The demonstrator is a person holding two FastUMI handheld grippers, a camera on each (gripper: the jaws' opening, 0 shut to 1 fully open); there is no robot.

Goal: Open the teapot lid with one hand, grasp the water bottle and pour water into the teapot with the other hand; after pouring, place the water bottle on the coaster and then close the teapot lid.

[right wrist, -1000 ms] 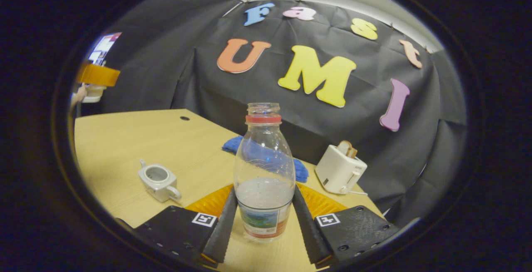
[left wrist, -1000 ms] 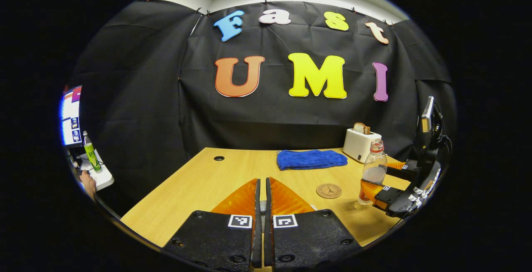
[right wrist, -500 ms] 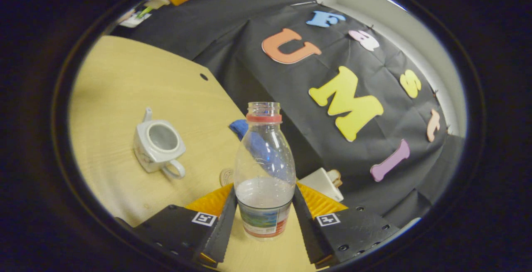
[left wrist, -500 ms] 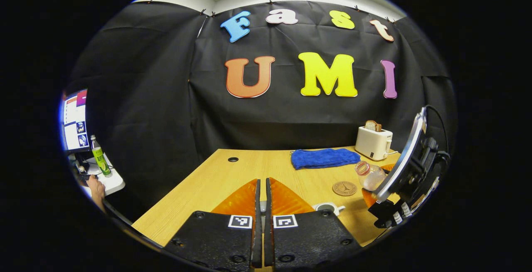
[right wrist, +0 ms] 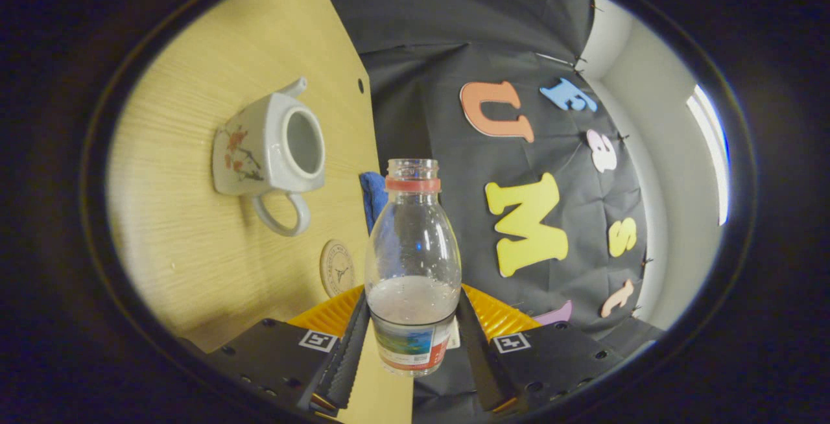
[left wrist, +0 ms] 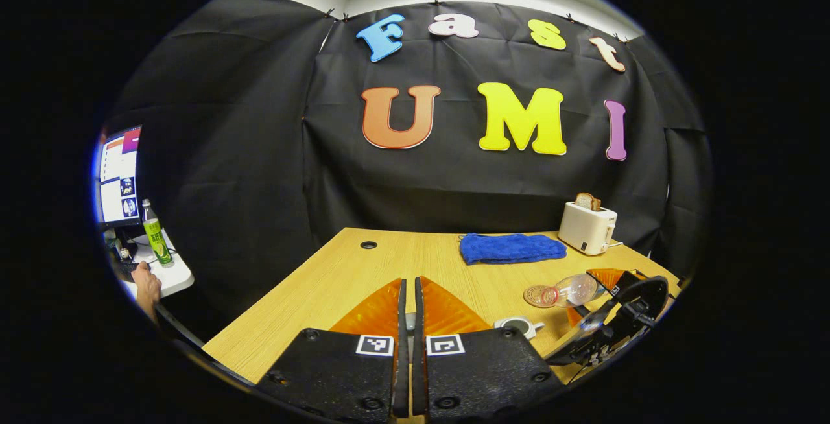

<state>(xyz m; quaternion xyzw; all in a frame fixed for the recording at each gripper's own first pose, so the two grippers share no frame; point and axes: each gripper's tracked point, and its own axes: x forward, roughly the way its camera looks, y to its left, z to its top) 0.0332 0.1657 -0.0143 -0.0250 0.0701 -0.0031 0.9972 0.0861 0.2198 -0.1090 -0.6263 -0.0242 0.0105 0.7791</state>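
Observation:
My right gripper [right wrist: 412, 346] is shut on the clear water bottle [right wrist: 412, 262], which is uncapped, has a red neck ring and is partly filled. In the left gripper view the bottle [left wrist: 570, 291] lies nearly on its side in the right gripper [left wrist: 587, 299], with its neck pointing left above the white teapot [left wrist: 515, 325]. The teapot [right wrist: 269, 145] stands lidless on the wooden table, up and left of the bottle mouth. The round coaster [right wrist: 337, 268] lies near the bottle. My left gripper [left wrist: 406, 320] is shut, and a small pale sliver of the lid shows between its fingers.
A blue cloth [left wrist: 512, 247] and a white toaster [left wrist: 587, 228] with bread sit at the back of the table [left wrist: 337, 281]. Off the table's left edge are a monitor [left wrist: 120, 177], a green bottle [left wrist: 155, 242] and a person's hand [left wrist: 148, 288].
The right gripper has rolled the bottle from upright to nearly horizontal and carried it closer to the teapot. The left gripper has barely moved and stays shut.

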